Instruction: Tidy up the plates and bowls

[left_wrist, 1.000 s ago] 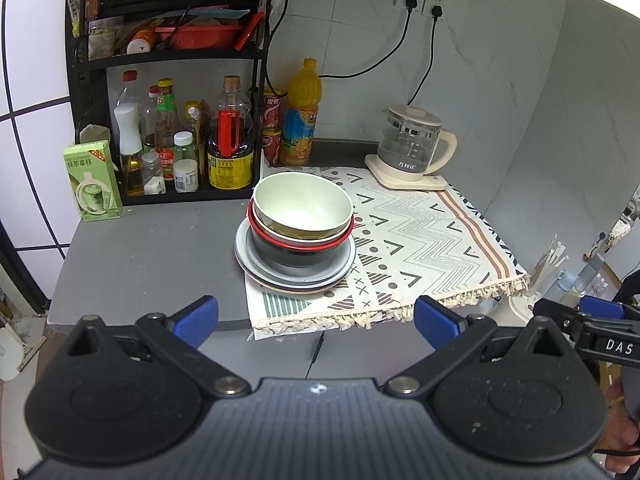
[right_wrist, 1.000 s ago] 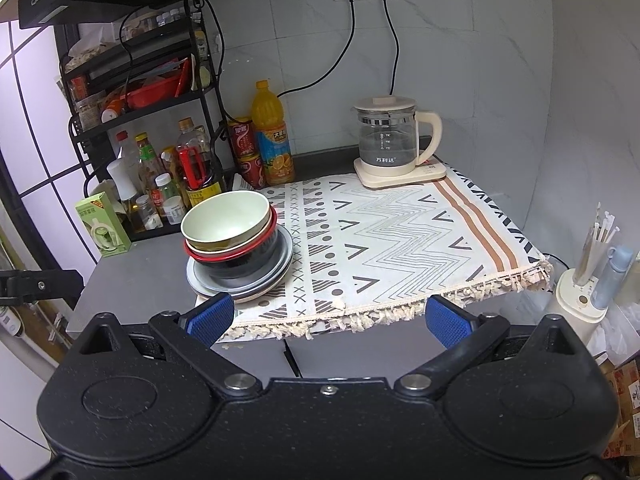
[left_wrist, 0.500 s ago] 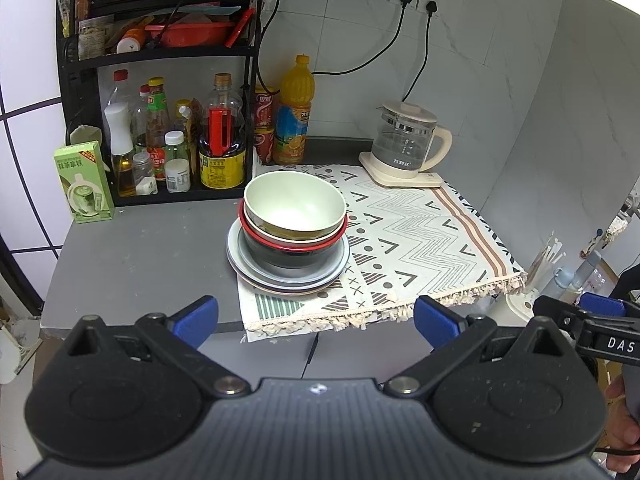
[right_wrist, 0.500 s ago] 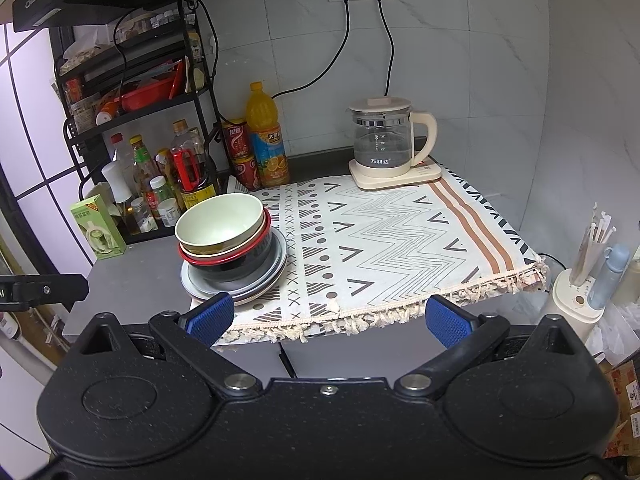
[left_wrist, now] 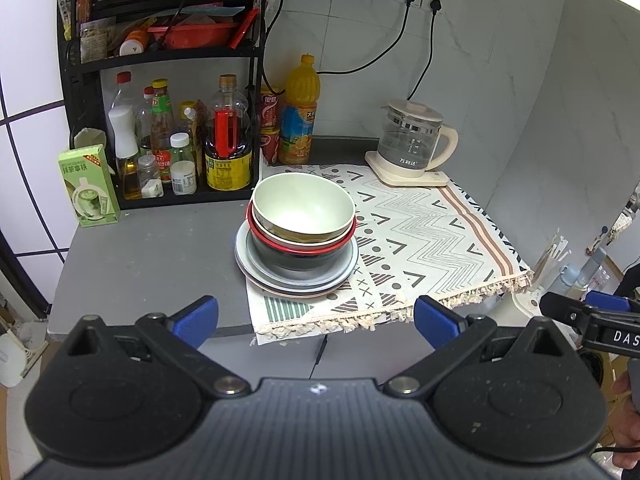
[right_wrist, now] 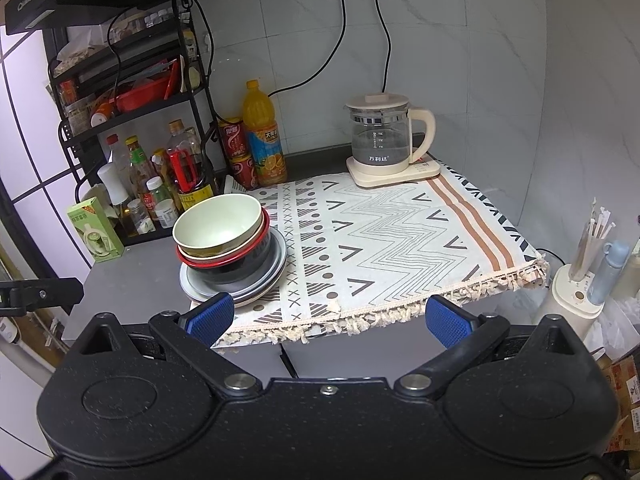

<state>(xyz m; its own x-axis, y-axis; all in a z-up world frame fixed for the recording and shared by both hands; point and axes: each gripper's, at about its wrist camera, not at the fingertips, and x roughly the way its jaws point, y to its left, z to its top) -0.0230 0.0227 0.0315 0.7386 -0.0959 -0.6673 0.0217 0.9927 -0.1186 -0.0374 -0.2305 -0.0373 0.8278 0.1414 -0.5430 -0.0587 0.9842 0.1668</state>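
A stack of dishes stands at the left edge of the patterned cloth (left_wrist: 424, 236) (right_wrist: 384, 232). On top is a pale green bowl (left_wrist: 304, 208) (right_wrist: 218, 222), nested in a red-rimmed bowl (left_wrist: 300, 242) (right_wrist: 224, 258) and a black bowl (left_wrist: 300, 260) (right_wrist: 236, 272). Under them lie grey plates (left_wrist: 348, 268) (right_wrist: 276, 268). My left gripper (left_wrist: 316, 318) is open, hanging in front of the counter edge below the stack. My right gripper (right_wrist: 326, 318) is open too, its left pad near the plates' front rim in the view. Neither holds anything.
A black rack (left_wrist: 160, 56) with sauce bottles stands behind the stack, with a green carton (left_wrist: 88, 186) to its left. An orange juice bottle (left_wrist: 300, 112), red cans and a glass kettle (left_wrist: 412, 144) (right_wrist: 380, 136) line the wall. A holder with straws (right_wrist: 580, 280) stands off the counter's right.
Both grippers have drawn slightly back and shifted, so the stack sits a little lower and nearer the centre in the views. The dishes have not moved and both jaws stay open.
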